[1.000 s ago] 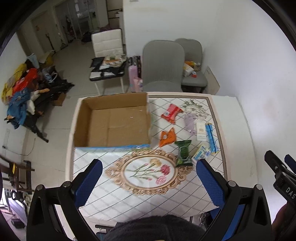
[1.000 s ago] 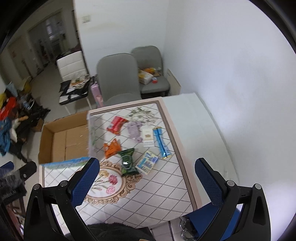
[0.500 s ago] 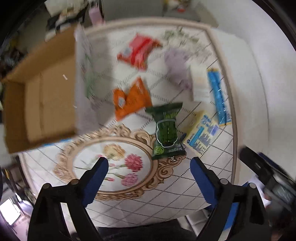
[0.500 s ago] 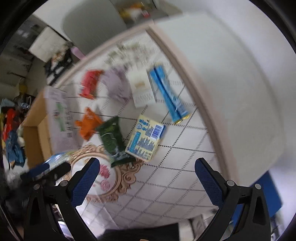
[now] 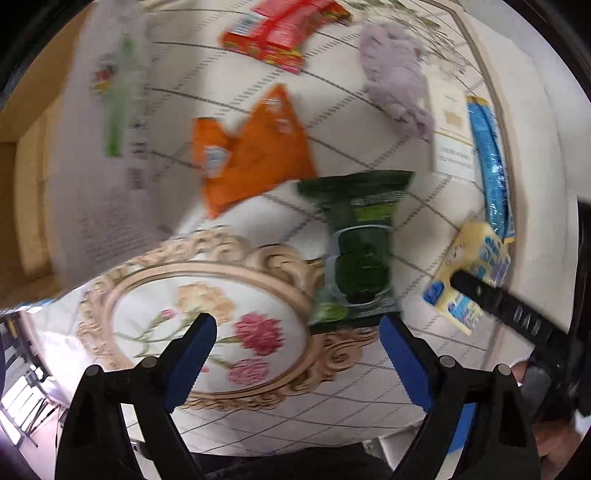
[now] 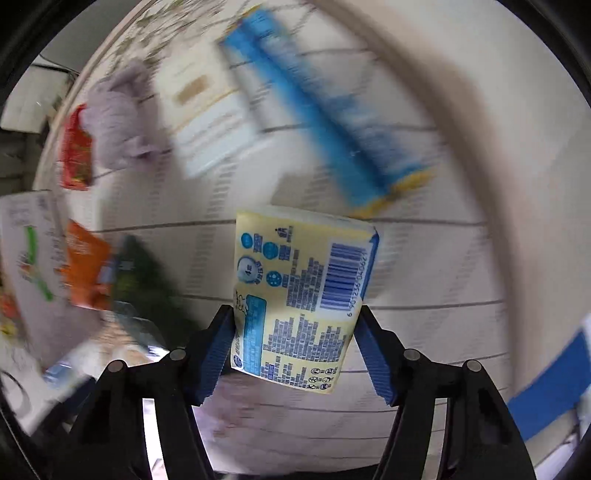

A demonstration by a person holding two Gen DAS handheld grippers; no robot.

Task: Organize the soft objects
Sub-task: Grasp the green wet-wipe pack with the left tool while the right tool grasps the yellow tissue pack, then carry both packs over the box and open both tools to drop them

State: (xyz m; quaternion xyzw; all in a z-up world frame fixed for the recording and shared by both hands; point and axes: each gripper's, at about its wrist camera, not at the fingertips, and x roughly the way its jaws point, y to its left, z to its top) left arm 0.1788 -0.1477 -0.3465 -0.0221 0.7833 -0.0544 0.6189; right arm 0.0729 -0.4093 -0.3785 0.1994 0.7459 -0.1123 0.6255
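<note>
My right gripper (image 6: 295,314) is shut on a yellow tissue pack (image 6: 301,295) with blue print; both blue pads press its sides. The pack also shows in the left wrist view (image 5: 469,273), with a right finger across it. My left gripper (image 5: 297,328) is open and empty, just above the near end of a dark green packet (image 5: 360,258). An orange packet (image 5: 251,155), a red packet (image 5: 284,33), a lilac soft cloth (image 5: 399,85), a white box (image 5: 452,136) and a long blue packet (image 5: 491,166) lie on the tablecloth.
A cardboard box (image 5: 22,177) stands at the table's left, its white flap (image 5: 110,147) hanging over the cloth. The flowered oval print (image 5: 207,317) is in front of my left gripper. The table's right edge (image 6: 491,184) borders a white floor.
Both grippers have dropped from high above the table to close over it. My right gripper has closed on the yellow tissue pack. My left gripper has come down near the green packet.
</note>
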